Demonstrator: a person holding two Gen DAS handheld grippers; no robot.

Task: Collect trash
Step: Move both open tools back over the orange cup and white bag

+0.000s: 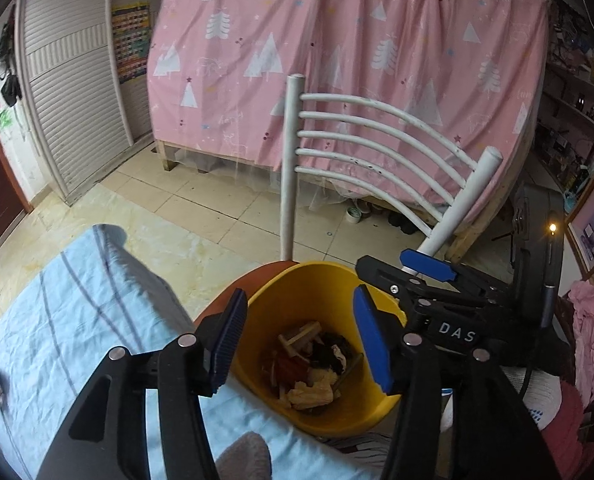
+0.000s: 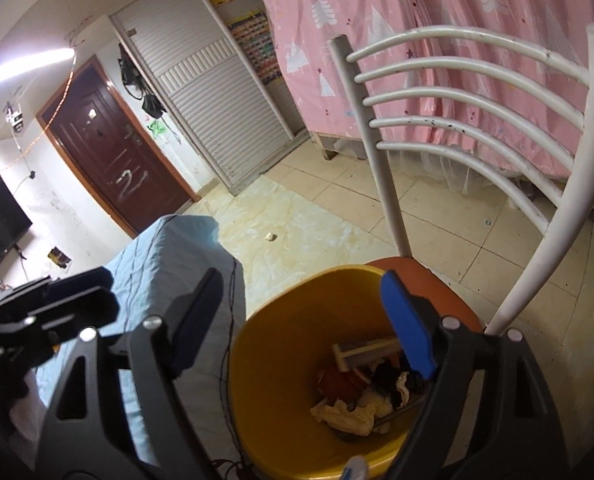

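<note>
Over the yellow bin [image 1: 317, 412] on the chair [image 1: 377, 136]: left gripper [image 1: 301, 344] hanging part-open, empty; right gripper [image 2: 305, 320] hanging wide, empty. Trash [image 2: 361, 404] is sitting inside. Drop step seemingly finishing; next, finding remaining litter.
</note>
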